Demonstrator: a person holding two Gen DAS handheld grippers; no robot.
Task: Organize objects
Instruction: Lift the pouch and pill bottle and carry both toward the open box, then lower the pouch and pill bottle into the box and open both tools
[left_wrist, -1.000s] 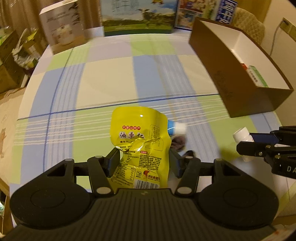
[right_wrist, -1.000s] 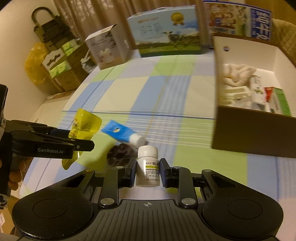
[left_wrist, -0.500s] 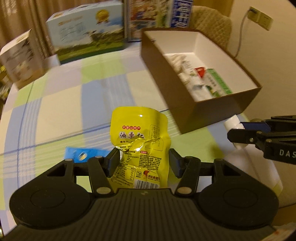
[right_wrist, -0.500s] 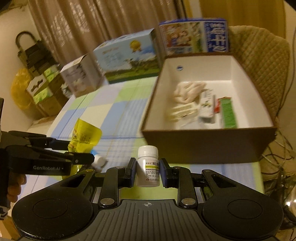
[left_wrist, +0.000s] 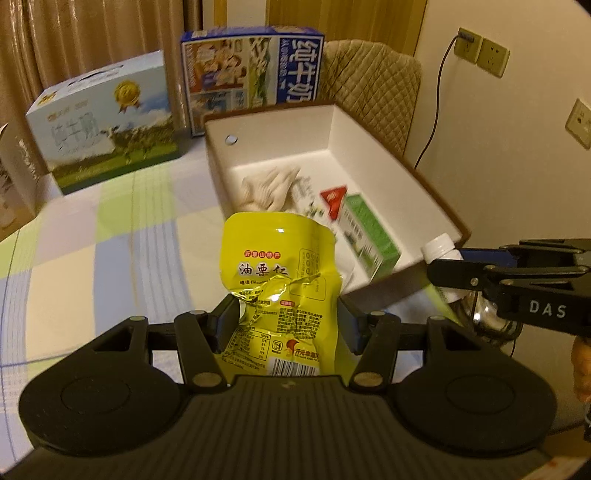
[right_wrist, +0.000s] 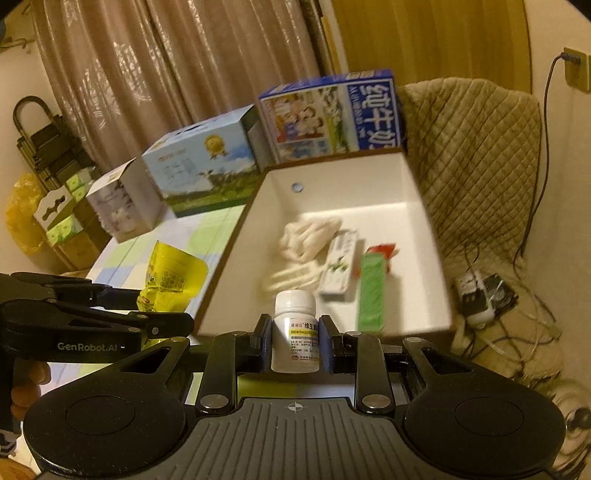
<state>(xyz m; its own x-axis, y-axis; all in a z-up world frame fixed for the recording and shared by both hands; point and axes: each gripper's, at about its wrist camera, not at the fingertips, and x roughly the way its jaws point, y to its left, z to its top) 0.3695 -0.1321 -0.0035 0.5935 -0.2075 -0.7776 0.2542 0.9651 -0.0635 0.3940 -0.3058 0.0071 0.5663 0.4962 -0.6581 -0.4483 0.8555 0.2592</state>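
My left gripper (left_wrist: 286, 321) is shut on a yellow snack pouch (left_wrist: 279, 280) and holds it in the air at the near edge of the brown box (left_wrist: 332, 122) with a white inside. The pouch also shows in the right wrist view (right_wrist: 171, 280). My right gripper (right_wrist: 295, 341) is shut on a white pill bottle (right_wrist: 295, 334), upright, at the near wall of the same box (right_wrist: 410, 184). The bottle's cap shows in the left wrist view (left_wrist: 439, 245). In the box lie a white cloth (right_wrist: 306, 236), a green carton (right_wrist: 371, 291) and a white packet (right_wrist: 340, 267).
Milk cartons stand behind the box: a light blue one (left_wrist: 103, 125) and a blue one (left_wrist: 255, 70). A white carton (right_wrist: 122, 199) stands further left. A quilted chair (right_wrist: 476, 147) is behind the box, with cables (right_wrist: 491, 291) on the floor. The checked tablecloth (left_wrist: 110, 240) lies left.
Both grippers have swung right and forward with their loads, from over the tablecloth to the box's near edge. The blue tube and dark item have left the view.
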